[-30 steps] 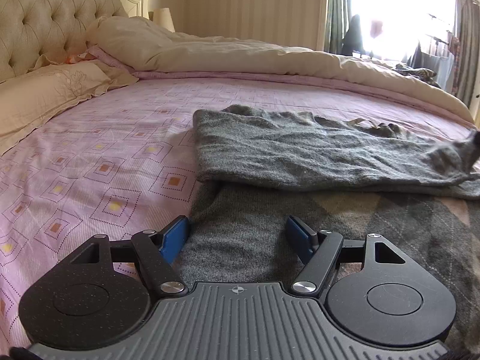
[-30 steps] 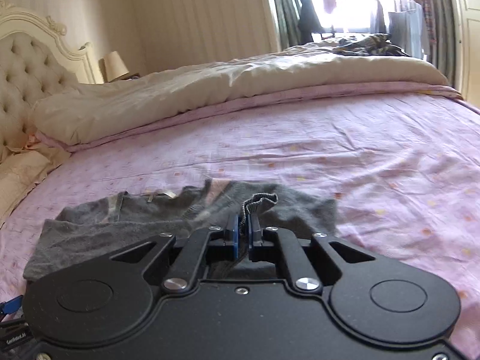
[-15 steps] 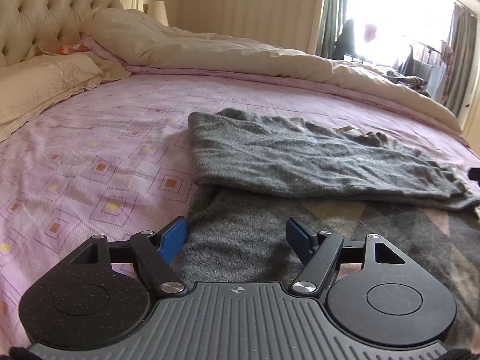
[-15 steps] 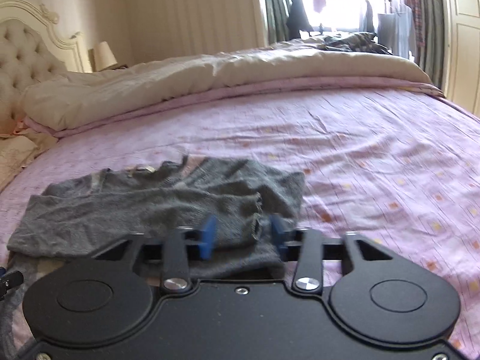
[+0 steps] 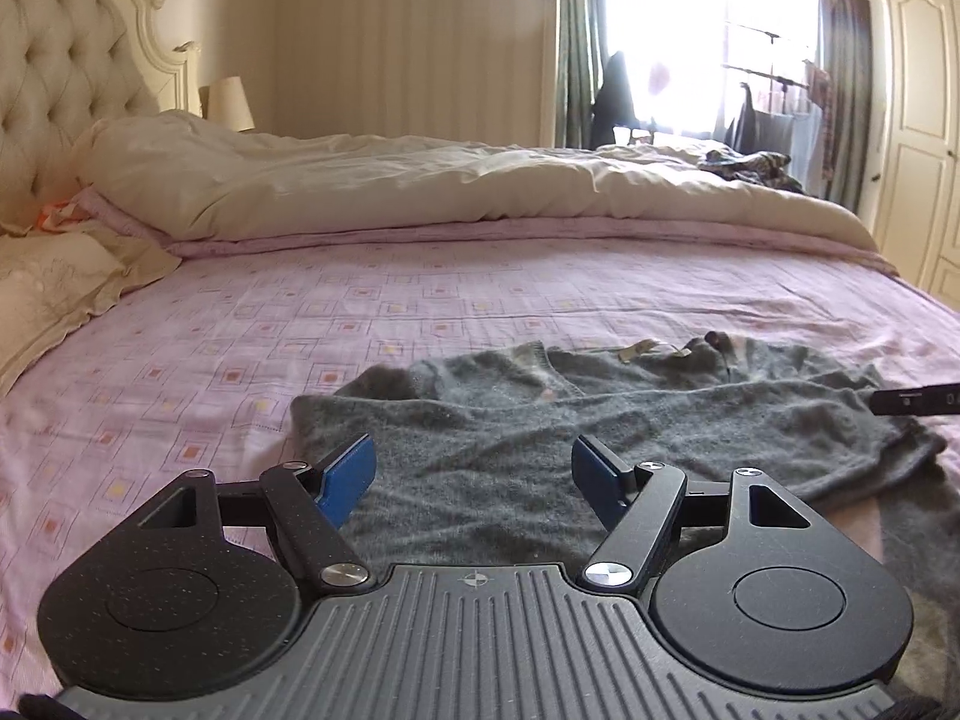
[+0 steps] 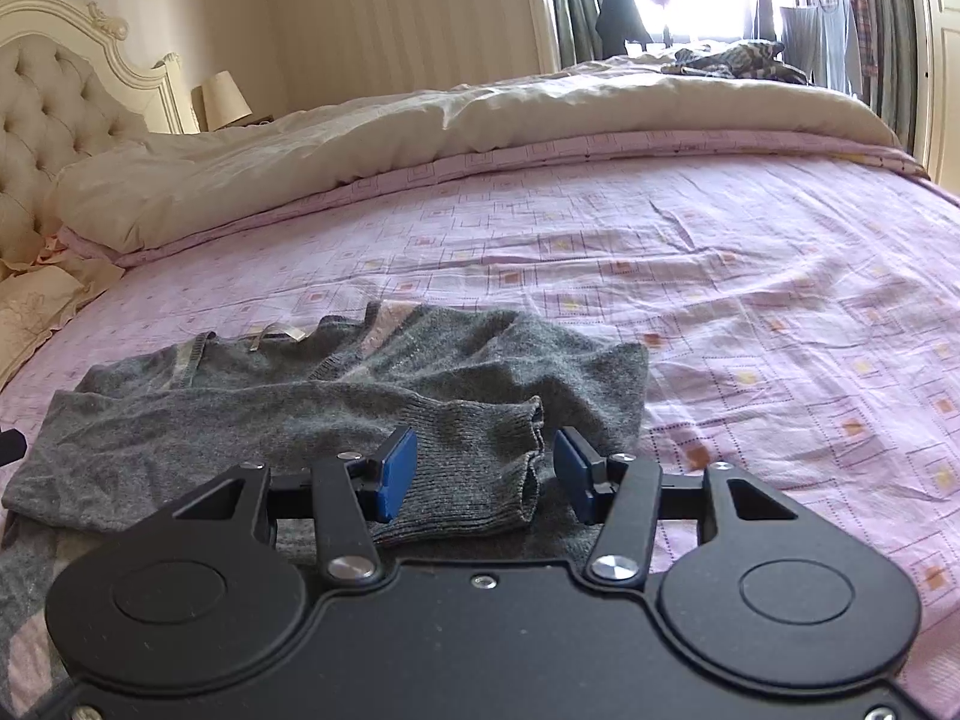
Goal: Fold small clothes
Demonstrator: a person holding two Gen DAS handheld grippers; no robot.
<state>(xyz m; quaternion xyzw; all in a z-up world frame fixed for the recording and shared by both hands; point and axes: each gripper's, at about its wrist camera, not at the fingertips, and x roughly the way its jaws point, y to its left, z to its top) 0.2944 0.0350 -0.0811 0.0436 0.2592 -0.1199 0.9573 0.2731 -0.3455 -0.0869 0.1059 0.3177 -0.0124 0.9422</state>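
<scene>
We see a bed w/ pink square-patterned sheet [image 6: 750,276], cream rumpled duvet [image 5: 420,180] along far side, tufted cream headboard [image 5: 54,90], cream lamp [image 6: 223,99], bright curtained window [image 5: 690,60].

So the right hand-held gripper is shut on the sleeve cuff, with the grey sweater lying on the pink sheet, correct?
Not quite. The right hand-held gripper is open, its fingers either side of the cuff, as the right wrist view shows. The sweater does lie on the pink sheet.

The grey sweater's [image 5: 600,420] near part is hidden behind the left gripper's [image 5: 473,474] body (likewise in the right view).
</scene>
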